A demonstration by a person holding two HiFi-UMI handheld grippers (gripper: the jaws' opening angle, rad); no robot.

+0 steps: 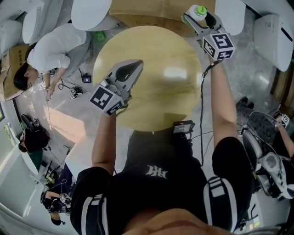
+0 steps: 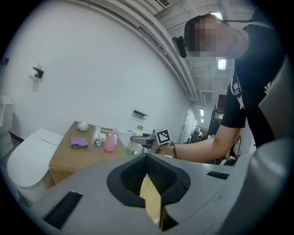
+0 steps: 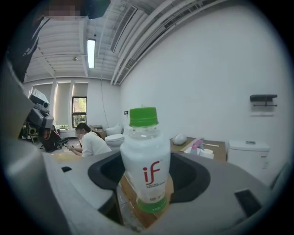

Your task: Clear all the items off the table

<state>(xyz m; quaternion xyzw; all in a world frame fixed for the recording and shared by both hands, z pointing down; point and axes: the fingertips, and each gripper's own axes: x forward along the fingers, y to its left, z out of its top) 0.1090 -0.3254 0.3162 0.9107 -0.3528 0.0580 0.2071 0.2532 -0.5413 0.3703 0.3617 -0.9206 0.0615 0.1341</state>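
Right gripper (image 1: 198,17) is clamped on the upright bottle (image 3: 146,160), held past the table's (image 1: 156,96) far edge over the box (image 1: 138,10), probably the drop-off since the tabletop's bare; left gripper (image 1: 133,69) is closed on nothing above the table's left edge, likely idle.

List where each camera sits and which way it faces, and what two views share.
Head view: on the head, looking down at the round table; both forearms show.
Left gripper view: on the left gripper, facing the cardboard box; right forearm shows.
Right gripper view: on the right gripper, facing its held bottle.
Shared: the bottle.
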